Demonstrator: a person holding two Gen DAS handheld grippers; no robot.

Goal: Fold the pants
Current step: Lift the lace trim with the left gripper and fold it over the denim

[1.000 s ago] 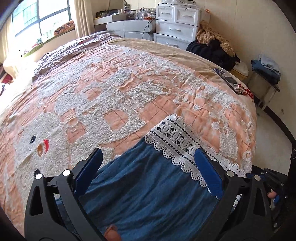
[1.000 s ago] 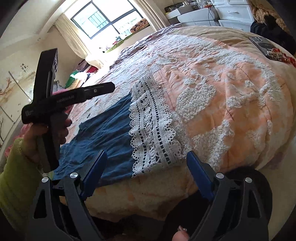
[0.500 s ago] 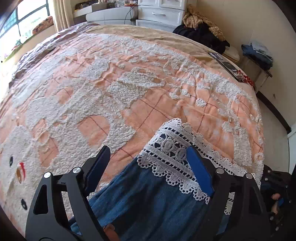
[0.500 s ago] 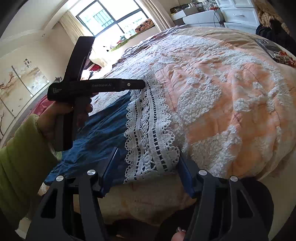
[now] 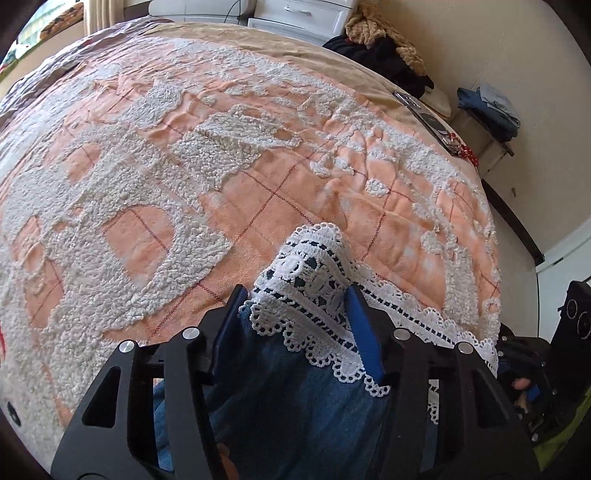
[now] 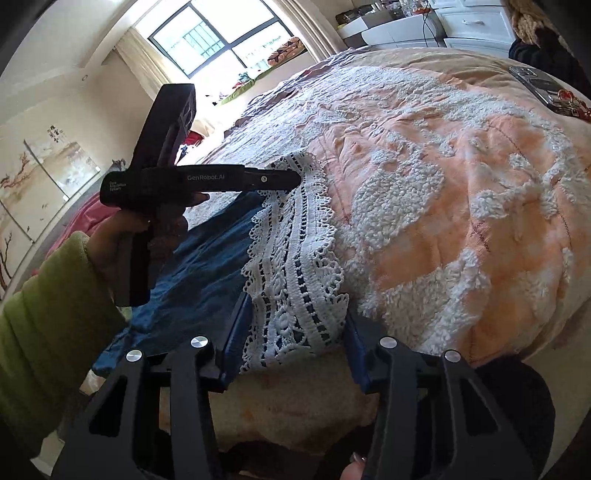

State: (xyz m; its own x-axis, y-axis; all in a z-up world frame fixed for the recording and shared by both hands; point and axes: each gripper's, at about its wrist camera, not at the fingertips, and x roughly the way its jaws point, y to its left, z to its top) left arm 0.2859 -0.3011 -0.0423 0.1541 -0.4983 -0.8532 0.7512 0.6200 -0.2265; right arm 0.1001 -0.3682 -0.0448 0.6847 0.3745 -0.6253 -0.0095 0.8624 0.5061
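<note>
Blue denim pants (image 5: pixel 295 402) with a white lace hem (image 5: pixel 314 266) lie on the near side of the bed. My left gripper (image 5: pixel 295 321) points down at the hem's far corner. Its jaws are closing, and the lace bunches up in a ridge between the blue pads (image 5: pixel 364 332). In the right wrist view the denim (image 6: pixel 207 266) runs left and the lace hem (image 6: pixel 295 240) runs away from me. My right gripper (image 6: pixel 293 332) is at the hem's near corner by the bed edge, jaws closing, pads against both sides of the lace. The left gripper (image 6: pixel 291 179) shows there too, held by a hand in a green sleeve (image 6: pixel 48 332).
A peach blanket (image 5: pixel 295 184) with fluffy white patches covers the bed. A phone and red trinkets (image 5: pixel 432 125) lie near its right edge. White drawers (image 5: pixel 306 14), a heap of clothes (image 5: pixel 388 55) and a stool with folded clothes (image 5: pixel 487 107) stand beyond. Floor lies right of the bed.
Both pairs of jaws have narrowed from wide open onto the lace hem. The left gripper came down and forward onto the hem's far corner, and the lace there has bunched up.
</note>
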